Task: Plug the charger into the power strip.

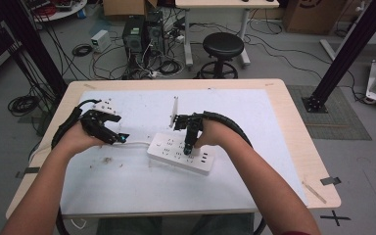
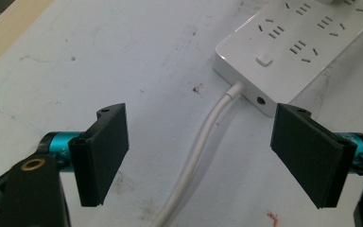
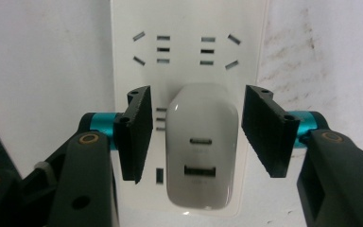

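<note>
Glossy white plastic charger (image 3: 202, 146); smooth plastic power strip (image 3: 184, 28); scuffed matt mat (image 1: 127, 181).

A wooden table (image 1: 293, 147) carries a white mat (image 1: 142, 186); a power strip (image 1: 169, 152) lies on it.

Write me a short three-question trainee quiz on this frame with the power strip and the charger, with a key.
1. True or false: the right gripper is clamped tight on the white charger.
2. What runs between the open jaws of the left gripper? A) a red wire B) the power strip's white cable C) a pen
3. What does the charger sit on?

Key:
1. False: a gap shows on each side between pads and charger.
2. B
3. The white power strip, seemingly plugged into it; the strip lies on the white table mat.
</note>
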Action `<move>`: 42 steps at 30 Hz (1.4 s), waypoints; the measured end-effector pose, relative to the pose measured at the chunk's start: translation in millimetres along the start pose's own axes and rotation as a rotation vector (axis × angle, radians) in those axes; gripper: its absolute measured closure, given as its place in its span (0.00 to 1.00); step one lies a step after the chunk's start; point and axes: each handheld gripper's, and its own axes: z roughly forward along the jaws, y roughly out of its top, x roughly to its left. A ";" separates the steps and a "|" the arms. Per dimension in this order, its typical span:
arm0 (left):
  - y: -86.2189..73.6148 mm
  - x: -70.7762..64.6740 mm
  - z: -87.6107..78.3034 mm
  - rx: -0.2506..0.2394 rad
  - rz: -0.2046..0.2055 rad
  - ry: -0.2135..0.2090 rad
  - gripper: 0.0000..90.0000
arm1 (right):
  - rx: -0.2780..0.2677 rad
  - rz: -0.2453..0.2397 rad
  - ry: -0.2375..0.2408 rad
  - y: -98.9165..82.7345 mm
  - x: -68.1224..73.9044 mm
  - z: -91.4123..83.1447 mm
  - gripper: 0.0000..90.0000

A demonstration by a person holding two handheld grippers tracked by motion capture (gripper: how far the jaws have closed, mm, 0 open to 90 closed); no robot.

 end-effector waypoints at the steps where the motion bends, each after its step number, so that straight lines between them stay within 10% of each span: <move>1: 0.2 0.3 0.4 0.005 -0.003 -0.003 0.22 | 0.004 0.009 -0.007 -1.1 -0.1 -0.9 0.48; 11: 0.6 0.6 1.5 0.011 0.004 0.004 0.22 | -0.065 0.014 0.024 -16.9 -3.1 -16.5 0.41; 21: 5.5 -0.7 -3.5 -0.001 0.005 0.016 0.22 | -0.335 0.041 0.096 -58.9 -6.4 -39.5 0.33; 42: 14.8 -11.6 -9.1 -0.078 0.085 -0.030 0.22 | -0.797 0.201 0.049 -139.2 -11.6 -51.9 0.22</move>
